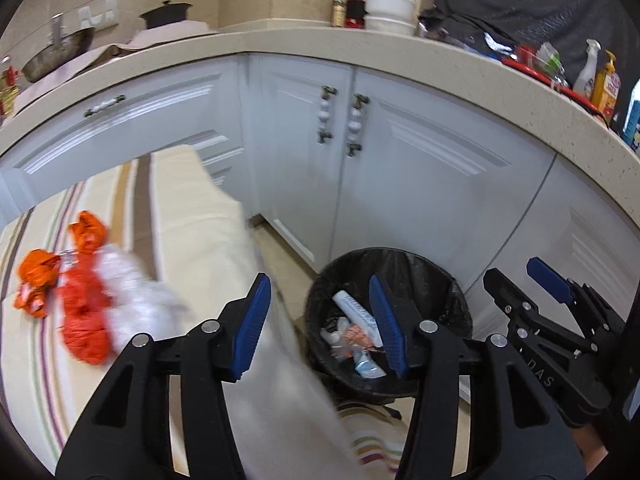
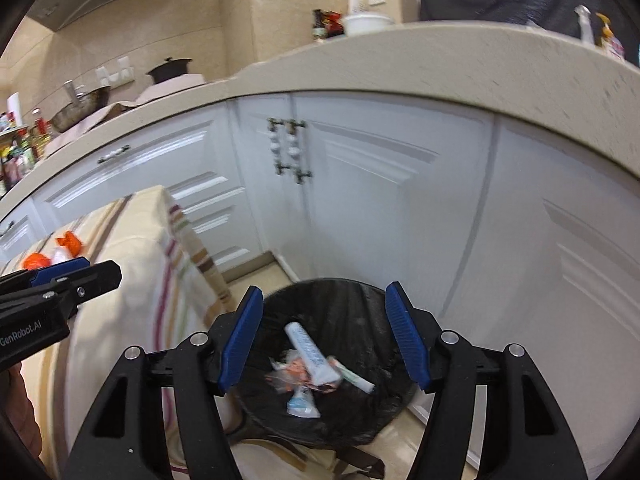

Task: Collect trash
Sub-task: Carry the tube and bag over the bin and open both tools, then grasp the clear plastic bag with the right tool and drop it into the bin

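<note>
Both tongs empty, jaws apart: right gripper (image 2: 324,336) hung above the trash bin (image 2: 352,296), left gripper (image 1: 320,320) between bin and table edge (image 1: 224,248). Remaining orange wrappers (image 1: 80,292) and white crumpled plastic (image 1: 128,296) lay on the tablecloth, left of the left gripper, nearer it. Both pitched downward, side by side.

Both views are evenly and fairly brightly lit, with soft sheen on the white cupboard doors (image 1: 420,168) and no hard shadows. Fisheye bending curves the counter edge (image 2: 400,68), and dark corners frame each view. Motion blur smears the wrappers (image 1: 88,292) and the striped cloth (image 2: 168,280).
</note>
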`<state>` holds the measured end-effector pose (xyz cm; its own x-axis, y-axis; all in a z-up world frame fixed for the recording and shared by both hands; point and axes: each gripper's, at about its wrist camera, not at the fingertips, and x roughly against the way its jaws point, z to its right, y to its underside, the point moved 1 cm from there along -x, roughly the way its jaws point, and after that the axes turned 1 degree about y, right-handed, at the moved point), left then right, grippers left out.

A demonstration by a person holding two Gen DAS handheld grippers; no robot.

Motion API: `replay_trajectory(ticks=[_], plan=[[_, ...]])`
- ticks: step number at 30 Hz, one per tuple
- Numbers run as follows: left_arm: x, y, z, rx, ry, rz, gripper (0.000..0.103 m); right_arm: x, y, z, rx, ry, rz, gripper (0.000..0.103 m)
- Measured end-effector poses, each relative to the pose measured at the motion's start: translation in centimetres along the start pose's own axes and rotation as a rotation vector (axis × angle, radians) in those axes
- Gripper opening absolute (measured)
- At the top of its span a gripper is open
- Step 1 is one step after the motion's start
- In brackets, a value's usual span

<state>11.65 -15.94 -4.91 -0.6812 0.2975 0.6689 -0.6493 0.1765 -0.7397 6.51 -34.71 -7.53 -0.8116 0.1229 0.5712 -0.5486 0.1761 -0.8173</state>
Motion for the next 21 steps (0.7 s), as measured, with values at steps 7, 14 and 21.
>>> replay_trajectory(ticks=[7, 14, 21], plan=[[3.9, 0.8, -6.1, 0.069, -0.1, 0.043, 0.054, 0.4, -0.9, -6.2, 0.086, -0.125, 0.015, 0.063], [7.7, 2.4, -13.8, 0.183, -0.239, 0.071, 0.055, 0.7, -1.2, -13.1, 0.188, -0.252, 0.014, 0.063], [9.8, 4.7, -19.6, 0.285, -0.333, 0.053, 0.055, 0.1, -0.9, -18.1, 0.265, -0.32, -0.013, 0.063]])
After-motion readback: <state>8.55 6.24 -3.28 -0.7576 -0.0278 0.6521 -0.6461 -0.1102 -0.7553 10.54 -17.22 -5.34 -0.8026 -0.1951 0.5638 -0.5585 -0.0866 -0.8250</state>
